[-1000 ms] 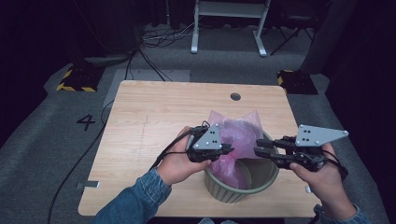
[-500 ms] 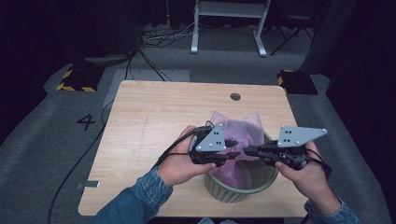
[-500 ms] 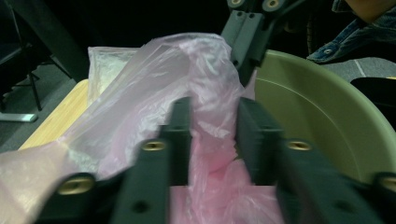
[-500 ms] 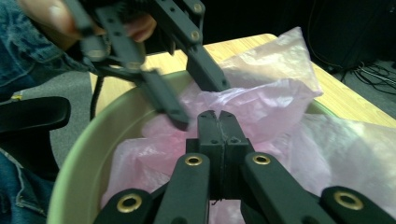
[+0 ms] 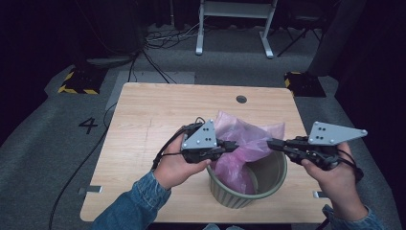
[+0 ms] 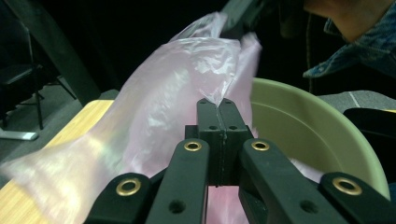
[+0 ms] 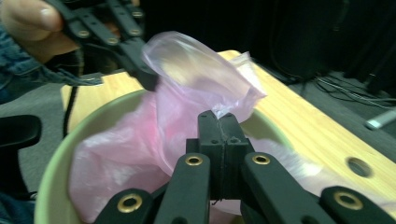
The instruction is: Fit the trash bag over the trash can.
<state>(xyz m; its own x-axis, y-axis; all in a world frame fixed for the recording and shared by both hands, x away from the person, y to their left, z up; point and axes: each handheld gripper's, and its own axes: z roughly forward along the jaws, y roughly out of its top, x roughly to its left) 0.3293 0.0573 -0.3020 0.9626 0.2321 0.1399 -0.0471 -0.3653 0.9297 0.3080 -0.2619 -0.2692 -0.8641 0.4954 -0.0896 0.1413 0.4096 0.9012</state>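
Two hand-held grippers at work over a pale green bin [image 5: 268, 179] near the front edge of the wooden counter [image 5: 158, 120]. Pink plastic bag [image 5: 239, 143] half inside the bin, upper part pulled up and out above the rim.

Left hand-held gripper [image 5: 230, 146]: jaws pressed together, pinching a fold of the bag's film at the near-left side of the rim; same pinch plain in the left gripper view, film bunched at the tips [image 6: 217, 105]. Just been closing, film between the pads.

Right hand-held gripper [image 5: 273, 143]: jaws pressed together too, nipping the bag's edge at the opposite side; crumpled film at the tips in the right gripper view [image 7: 218, 116]. Also closed within the last moment, film caught between.

Opposite grips probably chosen to spread the bag's mouth apart and stretch it over the bin's rim as a liner. Bag not yet folded over the rim anywhere; film loose and puckered between the two pinches. Thin film, likely to slip or tear under a hard tug.
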